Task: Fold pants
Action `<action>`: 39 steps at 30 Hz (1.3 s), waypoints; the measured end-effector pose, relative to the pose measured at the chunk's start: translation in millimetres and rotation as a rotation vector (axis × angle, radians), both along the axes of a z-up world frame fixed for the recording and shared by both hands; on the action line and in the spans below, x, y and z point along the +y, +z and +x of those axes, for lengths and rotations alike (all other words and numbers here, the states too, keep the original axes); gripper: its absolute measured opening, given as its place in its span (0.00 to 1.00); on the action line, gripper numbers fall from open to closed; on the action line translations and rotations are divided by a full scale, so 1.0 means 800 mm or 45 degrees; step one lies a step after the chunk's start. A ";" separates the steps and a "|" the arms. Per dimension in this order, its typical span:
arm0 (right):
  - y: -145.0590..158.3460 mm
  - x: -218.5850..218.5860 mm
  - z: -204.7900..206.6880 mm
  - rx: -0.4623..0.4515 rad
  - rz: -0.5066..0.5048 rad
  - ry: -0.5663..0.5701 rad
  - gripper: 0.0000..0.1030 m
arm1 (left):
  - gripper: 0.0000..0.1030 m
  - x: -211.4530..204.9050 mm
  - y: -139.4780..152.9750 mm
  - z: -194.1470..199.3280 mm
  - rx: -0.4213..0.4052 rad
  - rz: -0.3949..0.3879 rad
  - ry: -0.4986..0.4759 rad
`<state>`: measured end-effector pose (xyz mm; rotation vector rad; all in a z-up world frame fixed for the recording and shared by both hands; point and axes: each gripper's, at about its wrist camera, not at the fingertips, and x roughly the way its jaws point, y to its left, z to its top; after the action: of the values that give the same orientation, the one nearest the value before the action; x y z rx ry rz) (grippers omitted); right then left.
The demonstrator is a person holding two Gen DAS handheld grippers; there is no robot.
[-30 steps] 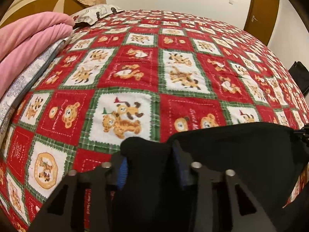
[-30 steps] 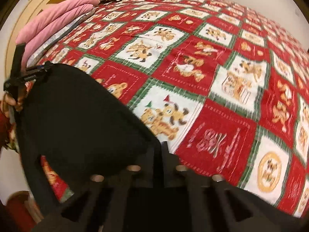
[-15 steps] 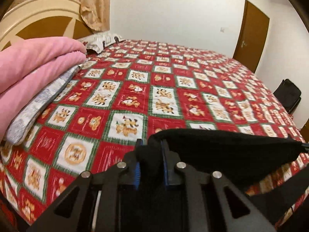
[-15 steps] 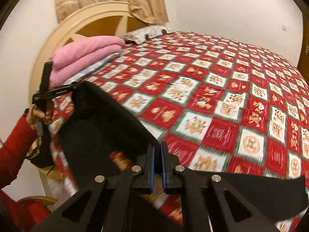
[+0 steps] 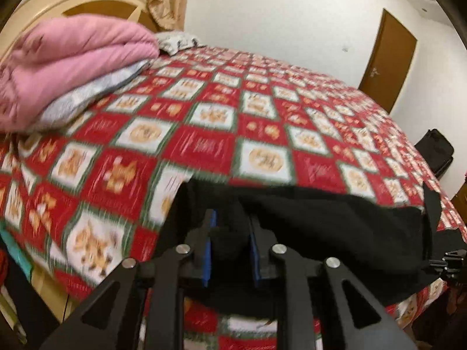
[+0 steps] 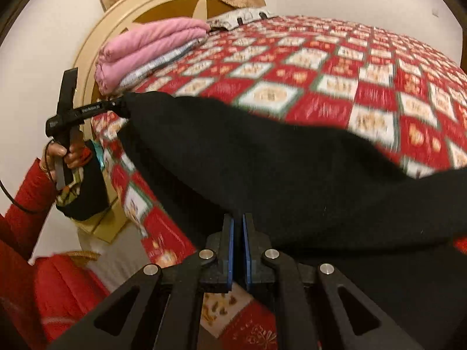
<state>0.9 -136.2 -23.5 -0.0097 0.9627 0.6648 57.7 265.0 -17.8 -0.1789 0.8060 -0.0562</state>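
The black pants [image 5: 335,227] hang stretched between my two grippers over the near edge of the bed. In the left wrist view my left gripper [image 5: 230,218] has a bunched fold of the black cloth filling the gap between its blue pads [image 5: 207,250]; its jaws are opening slightly. From the right wrist view the left gripper [image 6: 124,106] still holds one corner of the pants [image 6: 292,160] taut. My right gripper [image 6: 238,218] is shut, its pads nearly together, with the cloth's edge pinched at the tips.
The bed carries a red, green and white checked quilt [image 5: 204,145]. A folded pink blanket [image 5: 73,67] lies by the cream headboard [image 6: 116,23]. A brown door [image 5: 388,58] and a black bag [image 5: 437,151] stand beyond. A hand [image 6: 58,154] in a red sleeve holds the left gripper.
Both grippers have drawn back from over the quilt towards the bed's near edge, carrying the pants. The cloth now spans wider between them. The left jaws stand a little wider than half a second ago.
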 end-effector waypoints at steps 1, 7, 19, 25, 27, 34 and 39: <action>-0.006 0.002 -0.006 0.006 -0.017 0.005 0.06 | 0.29 0.004 -0.007 -0.002 0.018 0.005 0.018; -0.027 0.013 -0.015 0.017 -0.107 0.052 0.06 | 0.58 0.025 -0.027 -0.019 0.029 -0.005 0.095; -0.022 0.010 -0.019 0.057 -0.115 0.089 0.17 | 0.78 0.042 -0.011 -0.056 0.037 0.160 0.091; 0.017 0.020 -0.025 0.025 0.010 0.169 0.31 | 0.78 0.070 -0.002 -0.071 0.042 0.075 0.171; 0.036 0.024 -0.016 -0.057 0.054 0.123 0.31 | 0.78 0.066 -0.002 -0.078 0.028 0.006 0.181; 0.030 0.051 0.033 -0.117 0.084 -0.075 0.31 | 0.76 0.003 -0.013 -0.071 0.086 -0.237 0.025; 0.019 0.059 0.038 -0.087 0.187 -0.130 0.31 | 0.76 -0.008 -0.034 -0.045 0.167 -0.424 0.011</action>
<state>31.0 -88.7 -8.1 0.1444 0.8418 0.6356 21.6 258.4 -45.4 -0.5050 0.9236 -0.1724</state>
